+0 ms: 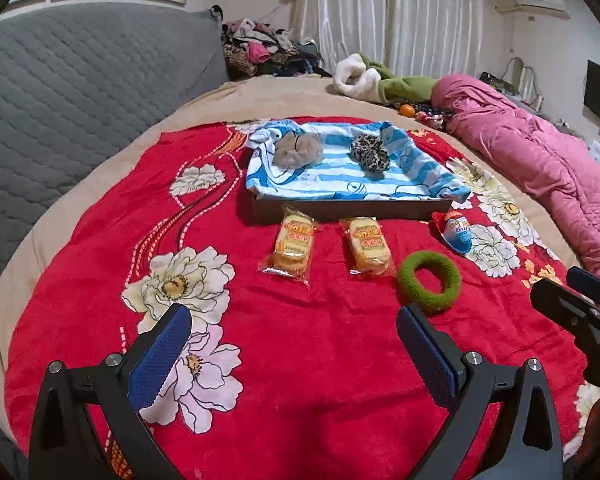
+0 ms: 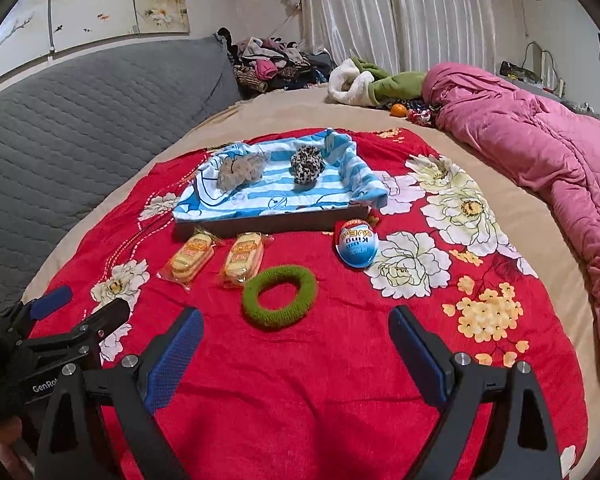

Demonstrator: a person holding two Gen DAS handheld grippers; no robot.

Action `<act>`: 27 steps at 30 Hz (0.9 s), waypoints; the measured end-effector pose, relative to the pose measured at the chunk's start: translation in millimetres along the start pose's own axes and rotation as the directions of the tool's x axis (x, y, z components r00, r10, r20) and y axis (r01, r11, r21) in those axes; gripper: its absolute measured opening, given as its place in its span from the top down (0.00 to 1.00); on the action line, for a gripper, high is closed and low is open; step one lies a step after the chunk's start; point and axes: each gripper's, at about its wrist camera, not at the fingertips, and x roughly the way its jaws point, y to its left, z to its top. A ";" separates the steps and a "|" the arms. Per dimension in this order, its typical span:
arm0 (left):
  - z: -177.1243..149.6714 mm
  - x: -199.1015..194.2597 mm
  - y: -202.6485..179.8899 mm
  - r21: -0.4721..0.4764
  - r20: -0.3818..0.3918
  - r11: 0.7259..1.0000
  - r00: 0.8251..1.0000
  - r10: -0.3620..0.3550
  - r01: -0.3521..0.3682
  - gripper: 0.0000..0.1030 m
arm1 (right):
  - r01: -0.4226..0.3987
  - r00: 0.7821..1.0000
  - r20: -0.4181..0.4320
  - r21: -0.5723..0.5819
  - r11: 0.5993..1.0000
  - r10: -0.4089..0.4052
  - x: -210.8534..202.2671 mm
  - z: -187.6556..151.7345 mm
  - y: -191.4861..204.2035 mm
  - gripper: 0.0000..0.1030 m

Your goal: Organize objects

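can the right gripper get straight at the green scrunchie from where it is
Probably yes: the right gripper is open, and the green scrunchie lies flat just ahead with only bare red blanket between.

Left tongs (image 1: 294, 330): jaws wide apart, nothing held, hovering near.
Right tongs (image 2: 296, 330): jaws wide apart, nothing held, alongside.

So the bed (image 2: 284, 108) is wearing a tan cover, and a red floral blanket (image 2: 300, 380) is lying spread across most of it. Sitting right on the blanket: a shallow dark tray (image 2: 276, 222) lined with a blue striped cloth (image 2: 276, 196), two wrapped snack cakes (image 2: 188, 258) (image 2: 242, 258) side by side just in front of it, a green ring scrunchie (image 2: 279, 295) and a chocolate egg (image 2: 355, 247). A pink quilt (image 2: 540, 148) is bunching along the far side, with a green-and-white garment (image 2: 364, 80) lying near the curtains.
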 end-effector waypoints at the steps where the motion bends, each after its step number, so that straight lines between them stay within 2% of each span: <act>1: -0.5 1.5 0.4 0.002 -0.003 1.000 1.000 0.005 -0.005 0.01 | 0.001 1.000 -0.002 -0.001 1.000 -0.001 1.6 -0.5 -0.1 0.09; 27: -6.0 36.4 7.0 -0.012 -0.018 1.000 1.000 -0.004 0.003 0.01 | 0.001 0.999 -0.036 0.011 1.000 -0.001 32.7 -8.1 1.3 0.09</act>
